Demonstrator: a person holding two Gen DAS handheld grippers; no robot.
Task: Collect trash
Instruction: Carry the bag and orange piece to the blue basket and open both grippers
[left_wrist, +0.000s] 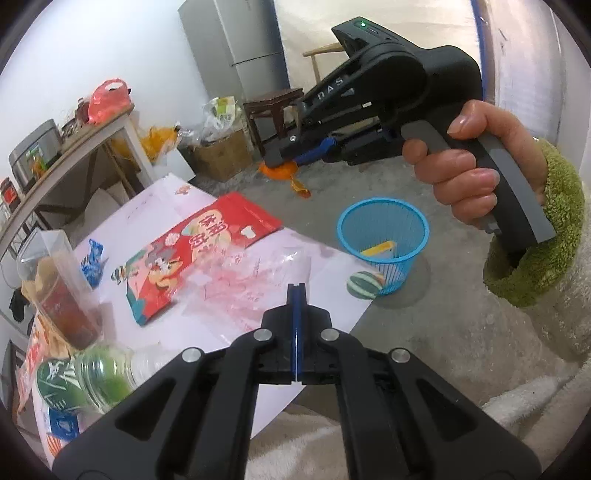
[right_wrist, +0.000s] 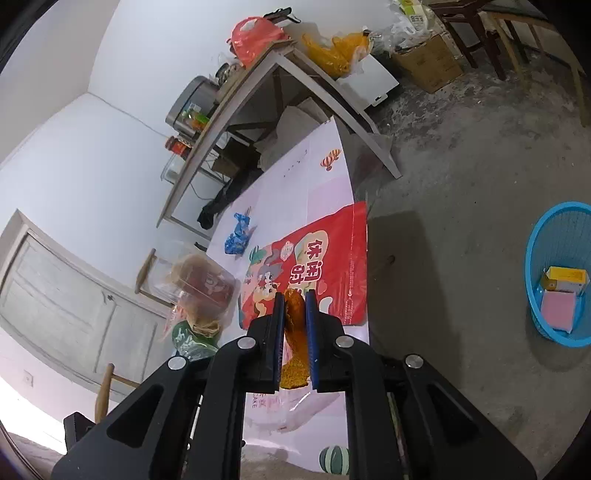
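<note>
Right wrist view: the right gripper has its two fingers squeezed on a crinkly orange wrapper, lifted off the white paper-covered table so it can go to the round blue plastic basket on the floor past the table's edge. The left gripper has its fingers pressed together on a thin clear plastic bag near the table's front edge, beside the big red snack bag.

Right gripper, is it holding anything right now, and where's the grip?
Yes. The right gripper is shut on a crumpled orange wrapper, pinched across its upper part; the rest hangs below the pads.
</note>
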